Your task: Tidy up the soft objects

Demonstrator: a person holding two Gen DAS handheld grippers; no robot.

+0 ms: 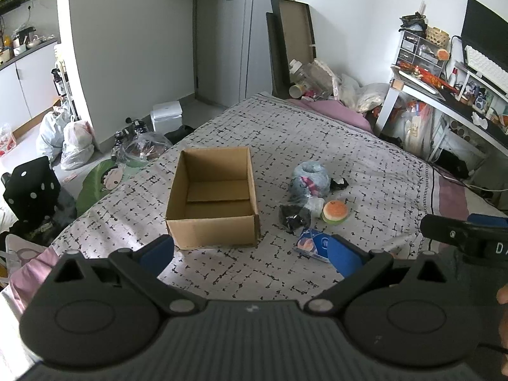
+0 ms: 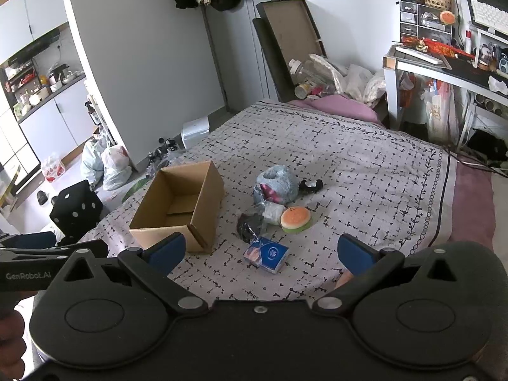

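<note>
An open, empty cardboard box (image 1: 212, 197) (image 2: 181, 203) stands on the patterned bedspread (image 1: 349, 146). To its right lies a cluster of soft things: a blue-grey plush (image 1: 310, 176) (image 2: 275, 181), a burger-shaped squishy (image 1: 334, 211) (image 2: 295, 218), a black bundle in clear plastic (image 1: 293, 217) (image 2: 249, 227), a small black-and-white item (image 1: 339, 183) (image 2: 311, 185) and a blue tissue pack (image 1: 312, 243) (image 2: 266, 254). My left gripper (image 1: 250, 254) is open and empty, just in front of the box. My right gripper (image 2: 260, 254) is open and empty, above the tissue pack's near side.
A black dotted cube (image 1: 31, 187) (image 2: 76, 211) and plastic bags (image 1: 76, 143) lie on the floor at the left. Bottles and bags (image 1: 317, 79) pile at the bed's far end. A cluttered desk (image 1: 444, 89) stands at the right.
</note>
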